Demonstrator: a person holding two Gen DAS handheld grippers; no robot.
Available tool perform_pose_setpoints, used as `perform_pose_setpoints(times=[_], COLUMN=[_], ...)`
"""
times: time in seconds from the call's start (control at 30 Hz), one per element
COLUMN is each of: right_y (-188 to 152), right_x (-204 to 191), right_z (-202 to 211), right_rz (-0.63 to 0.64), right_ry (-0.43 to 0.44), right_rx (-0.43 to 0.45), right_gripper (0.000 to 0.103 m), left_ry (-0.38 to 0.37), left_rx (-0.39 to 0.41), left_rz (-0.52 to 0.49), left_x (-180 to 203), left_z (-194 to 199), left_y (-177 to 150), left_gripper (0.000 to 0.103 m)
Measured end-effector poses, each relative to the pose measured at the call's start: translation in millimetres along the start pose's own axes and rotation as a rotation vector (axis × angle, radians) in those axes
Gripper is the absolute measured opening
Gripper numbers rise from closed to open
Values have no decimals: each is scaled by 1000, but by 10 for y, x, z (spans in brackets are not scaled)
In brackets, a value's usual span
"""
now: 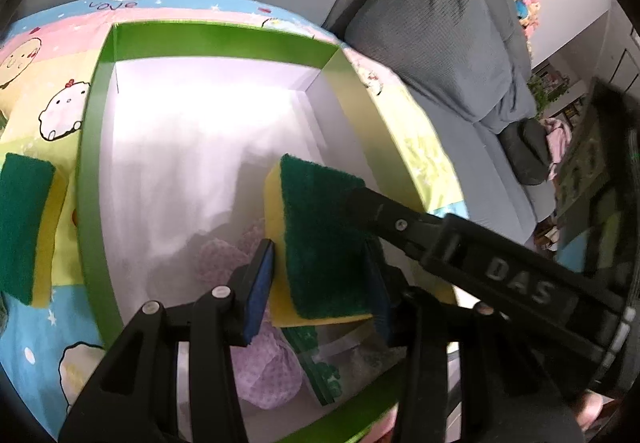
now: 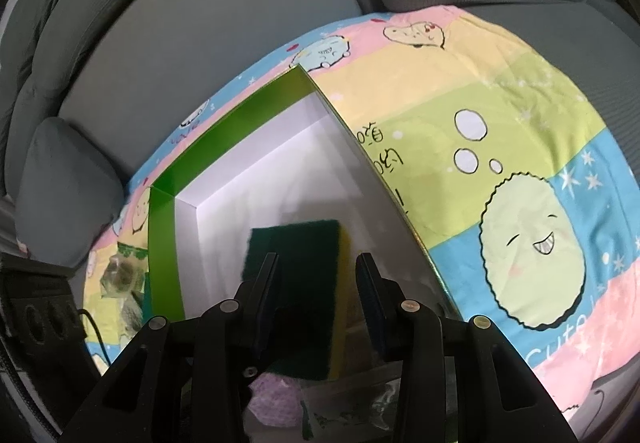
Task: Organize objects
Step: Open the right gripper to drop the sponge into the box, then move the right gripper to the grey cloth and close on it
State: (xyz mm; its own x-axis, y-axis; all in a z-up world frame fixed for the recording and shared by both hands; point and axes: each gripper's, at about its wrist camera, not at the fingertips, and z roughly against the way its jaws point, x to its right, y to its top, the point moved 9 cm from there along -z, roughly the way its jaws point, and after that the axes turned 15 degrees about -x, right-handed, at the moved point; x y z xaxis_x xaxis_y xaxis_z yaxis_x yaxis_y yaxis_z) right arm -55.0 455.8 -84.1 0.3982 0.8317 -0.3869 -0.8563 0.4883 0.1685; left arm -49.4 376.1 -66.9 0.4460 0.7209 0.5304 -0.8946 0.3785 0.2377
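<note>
A sponge (image 1: 320, 227) with a green scouring face and a yellow body hangs tilted over the open box (image 1: 96, 163), which is green outside and white inside. My left gripper (image 1: 320, 275) is shut on it, blue pads pressing its two sides. My right gripper reaches in from the right, and one of its fingers (image 1: 384, 213) lies against the sponge's upper right edge. In the right wrist view the same sponge (image 2: 304, 243) stands between the fingers of my right gripper (image 2: 316, 271), which is shut on it. A second sponge (image 1: 28, 227) lies outside the box at the left.
A purple cloth (image 1: 264, 371) and a clear packet with a green label (image 1: 320, 371) lie in the box's near end. The box rests on a cartoon-print cover (image 2: 480, 103). Grey sofa cushions (image 1: 432, 35) rise behind. Another clear packet (image 2: 120, 275) lies beside the box's left wall (image 2: 162, 243).
</note>
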Motion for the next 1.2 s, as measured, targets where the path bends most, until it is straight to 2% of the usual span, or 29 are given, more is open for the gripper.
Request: perform_pose_setpoints(times=[0.23,0.33,0.43,0.5,0.57,0.6,0.73,0.87,0.93,1.07,1.2], right_y=[-3,-29,-51,-93,-129,-143,-230,-361,-428,-563,-739], right_x=[-61,-131,-219,-290,-386,-443,-730,-1098,-1277,-1629,-1940], right_z=[224,275,313,335,367,387,449,425,385,255,36], right_rz=[17,27,49,59,71,83,141,217,248,311,377], right_ry=[-22,-31,-31,-15,11,22,59,134,170,196,195], right_rx=[85,106,126,133,145,154,190,179,165,125,63], right_gripper=[42,42,41,43,53,55,65,77,80,81,81], left_ry=[5,-33,-48,-25,12,39,67,88,116,190,153], left_rx=[57,93,151,182,215,243,326,367,383,387,346], left_rz=[-46,-27,-19,-15,-11,-3,55,161,218,307,359], left_x=[21,-56,-156,-266,-365,-457,-797,-1264,-1525,-1947,-2203], left_z=[292,465,687,848,987,1096,1401,1636,1728,1796,1627], left_y=[-119,-176,-244,-298,-329,-358,-464,-563,-621,-740,-834], left_gripper=[45,49,58,62,63,65,74,76,76,78,78])
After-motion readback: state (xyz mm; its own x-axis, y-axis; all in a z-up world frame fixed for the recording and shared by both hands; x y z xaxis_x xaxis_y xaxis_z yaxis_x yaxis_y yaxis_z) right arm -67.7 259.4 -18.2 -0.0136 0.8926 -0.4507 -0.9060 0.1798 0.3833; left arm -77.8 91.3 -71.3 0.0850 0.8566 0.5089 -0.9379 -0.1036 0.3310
